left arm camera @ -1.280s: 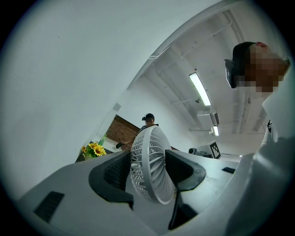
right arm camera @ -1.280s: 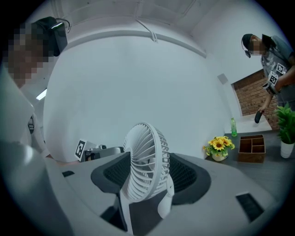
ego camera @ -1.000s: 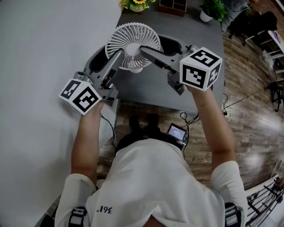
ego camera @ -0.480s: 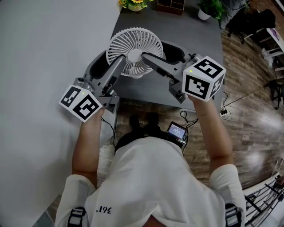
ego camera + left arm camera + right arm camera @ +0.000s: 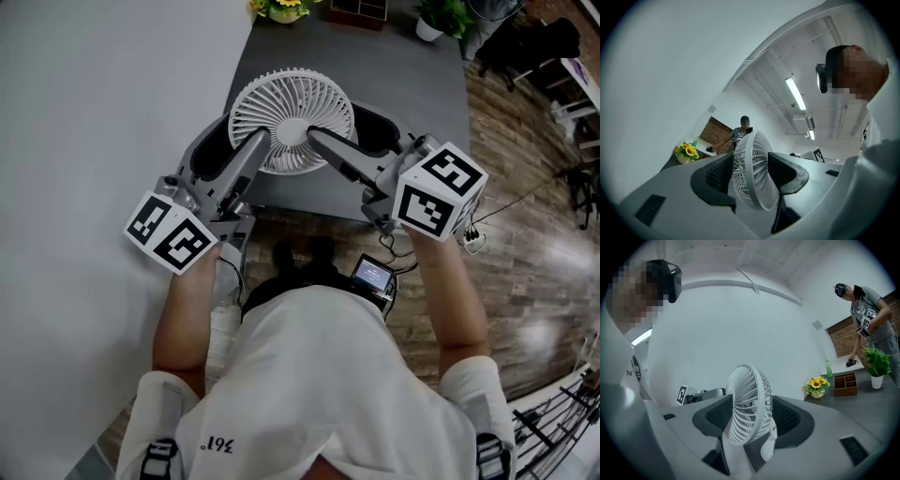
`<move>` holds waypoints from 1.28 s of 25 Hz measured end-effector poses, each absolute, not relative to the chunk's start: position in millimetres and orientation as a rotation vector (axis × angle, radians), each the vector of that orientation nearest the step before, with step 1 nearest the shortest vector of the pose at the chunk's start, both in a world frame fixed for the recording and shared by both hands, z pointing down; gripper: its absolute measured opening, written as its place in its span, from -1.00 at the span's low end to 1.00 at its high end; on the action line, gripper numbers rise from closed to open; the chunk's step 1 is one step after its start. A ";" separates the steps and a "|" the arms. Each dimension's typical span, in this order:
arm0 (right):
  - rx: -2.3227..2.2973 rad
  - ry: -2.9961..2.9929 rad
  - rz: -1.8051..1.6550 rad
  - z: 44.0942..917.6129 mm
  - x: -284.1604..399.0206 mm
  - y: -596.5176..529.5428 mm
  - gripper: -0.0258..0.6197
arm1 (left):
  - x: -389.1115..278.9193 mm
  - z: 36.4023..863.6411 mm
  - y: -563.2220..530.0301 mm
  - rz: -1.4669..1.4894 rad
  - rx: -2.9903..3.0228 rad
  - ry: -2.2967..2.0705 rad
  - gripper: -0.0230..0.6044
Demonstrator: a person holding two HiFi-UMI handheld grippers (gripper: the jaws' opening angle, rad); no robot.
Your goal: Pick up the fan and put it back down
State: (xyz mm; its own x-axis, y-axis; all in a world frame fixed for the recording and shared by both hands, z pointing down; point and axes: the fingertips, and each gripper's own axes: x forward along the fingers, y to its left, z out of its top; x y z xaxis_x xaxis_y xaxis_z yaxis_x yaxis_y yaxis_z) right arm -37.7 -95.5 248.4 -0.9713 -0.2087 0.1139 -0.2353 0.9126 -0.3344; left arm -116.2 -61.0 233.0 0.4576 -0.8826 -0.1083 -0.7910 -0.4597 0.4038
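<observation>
A small white desk fan (image 5: 292, 112) hangs above the near edge of the grey table (image 5: 403, 66), held from both sides. My left gripper (image 5: 242, 142) comes in from the left and my right gripper (image 5: 345, 129) from the right. In the left gripper view the round grille of the fan (image 5: 754, 180) stands edge-on between the two dark pads, which press on its front and back. The right gripper view shows the fan (image 5: 743, 401) clamped the same way, with its white stand hanging below the jaws. Both grippers are shut on the fan head.
A white wall (image 5: 94, 112) runs close along the left. At the table's far end stand a pot of sunflowers (image 5: 286, 7), a wooden box (image 5: 366, 11) and a green plant (image 5: 441, 19). Another person (image 5: 867, 310) bends over a counter beyond. A small screen device (image 5: 373, 278) hangs by my waist.
The fan and both grippers have come nearer to me and slightly right. The fan looks larger in the head view, so it has risen. Both grips stay the same.
</observation>
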 end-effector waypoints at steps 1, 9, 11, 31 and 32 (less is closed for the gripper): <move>0.352 -3.000 0.542 249.9 -33.3 -92.1 -0.10 | -112.1 234.1 -57.8 -0.441 2.418 -1.428 -0.12; 0.379 -3.003 0.566 244.1 -18.5 -78.7 -0.10 | -98.6 227.0 -46.4 -0.440 2.425 -1.399 -0.12; 0.387 -3.002 0.577 242.7 -16.3 -76.5 -0.10 | -96.7 225.0 -44.8 -0.438 2.427 -1.390 -0.12; 0.497 -2.956 0.722 279.8 -3.2 -81.0 -0.10 | -88.7 256.3 -57.3 -0.443 2.418 -1.271 -0.13; 0.502 -2.954 0.729 281.1 -3.0 -80.8 -0.10 | -88.8 257.4 -57.6 -0.443 2.417 -1.266 -0.13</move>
State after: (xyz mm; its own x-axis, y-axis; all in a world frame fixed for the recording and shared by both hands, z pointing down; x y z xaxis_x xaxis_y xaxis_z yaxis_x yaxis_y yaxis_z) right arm -3.0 -80.8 281.1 -0.9452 -0.2982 0.1326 -0.3256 0.8352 -0.4433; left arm -88.8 -57.6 257.4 0.5459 -0.8317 -0.1016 -0.7136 -0.5251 0.4637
